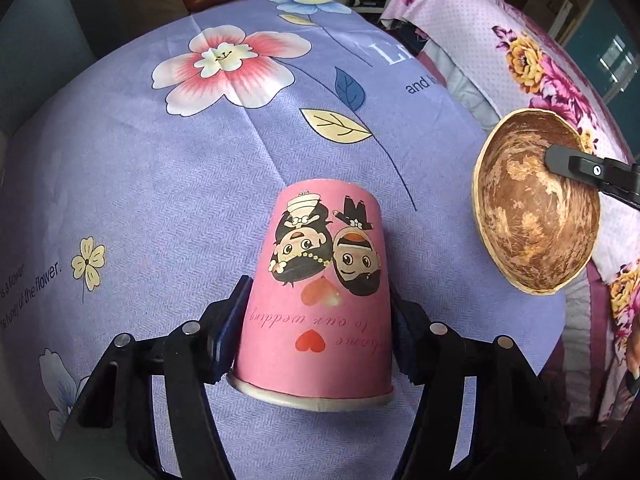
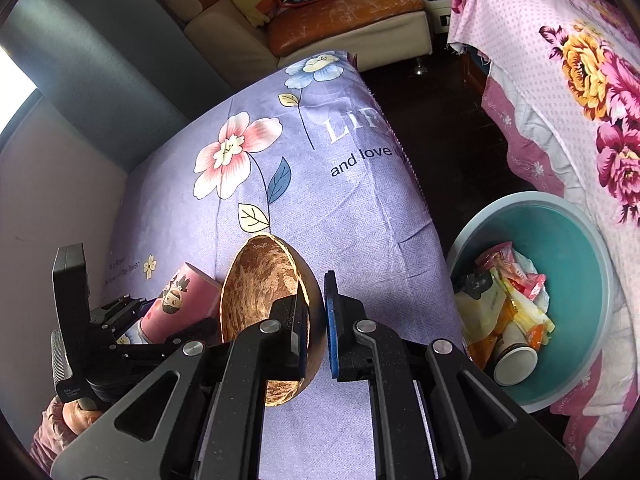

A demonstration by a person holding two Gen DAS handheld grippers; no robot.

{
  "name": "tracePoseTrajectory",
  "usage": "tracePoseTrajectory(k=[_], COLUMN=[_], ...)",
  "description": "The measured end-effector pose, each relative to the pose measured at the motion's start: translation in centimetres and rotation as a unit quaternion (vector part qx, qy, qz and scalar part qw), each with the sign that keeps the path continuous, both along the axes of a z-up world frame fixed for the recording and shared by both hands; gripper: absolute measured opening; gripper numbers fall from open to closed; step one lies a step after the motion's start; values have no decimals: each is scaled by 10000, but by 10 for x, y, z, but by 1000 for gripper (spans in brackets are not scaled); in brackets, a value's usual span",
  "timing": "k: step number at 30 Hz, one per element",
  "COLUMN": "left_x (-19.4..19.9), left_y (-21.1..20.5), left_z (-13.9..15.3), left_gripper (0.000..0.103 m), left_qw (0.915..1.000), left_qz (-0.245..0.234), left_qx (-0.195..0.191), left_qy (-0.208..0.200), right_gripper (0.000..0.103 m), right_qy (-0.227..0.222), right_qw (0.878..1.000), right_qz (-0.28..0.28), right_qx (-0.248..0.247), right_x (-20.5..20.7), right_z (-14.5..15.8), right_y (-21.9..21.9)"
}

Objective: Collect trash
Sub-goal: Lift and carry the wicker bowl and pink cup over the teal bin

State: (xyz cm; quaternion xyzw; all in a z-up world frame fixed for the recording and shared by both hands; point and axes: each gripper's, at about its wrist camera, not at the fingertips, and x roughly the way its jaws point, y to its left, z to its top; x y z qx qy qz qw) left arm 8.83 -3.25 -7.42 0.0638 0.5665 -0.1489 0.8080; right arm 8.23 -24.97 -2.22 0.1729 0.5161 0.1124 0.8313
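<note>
Cup (image 1: 320, 296) left of shell (image 1: 536, 208); bin (image 2: 576, 248) right of table (image 2: 360, 240)

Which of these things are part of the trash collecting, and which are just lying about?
Part of the job:
- pink paper cup, held in the left tool
- coconut shell half, held in the right tool
- teal bin, already holding wrappers

Just lying about:
- purple flowered cloth
- pink floral bedding
- sofa

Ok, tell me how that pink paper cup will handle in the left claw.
The pink paper cup is thin paper, so it probably weighs little and may crumple if the left claw squeezes harder. Gripped on its tapered sides, rim toward the camera, it might slip.
</note>
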Motion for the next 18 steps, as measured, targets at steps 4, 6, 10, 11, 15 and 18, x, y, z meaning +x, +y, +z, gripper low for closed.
tracePoseTrajectory(k=[4,6,10,11,15,18], left_x=[-9,-12,-15,-16,-15,-14], left_y=[-8,-13,-24,-28,-49,-71], left_z=[16,26,39,41,47,49], left_gripper=[62,62,62,62,62,62], left_qw=[9980,9968,9954,9952,9949,9944], left_qz=[36,33,-32,-51,-144,-289], left_qx=[310,324,308,306,252,248], left_qy=[-542,-729,-909,-928,-964,-985], right_gripper=[8,8,8,8,8,8], right_qy=[-14,-37,-114,-130,-210,-250], right_qw=[10000,10000,9999,9999,9995,9988], right_qz=[5,-11,-68,-88,-245,-407], right_qx=[-43,-32,-31,-26,19,69], right_x=[0,0,-2,-2,-6,-10], right_z=[1,3,7,8,11,11], right_y=[2,2,-3,-6,-24,-44])
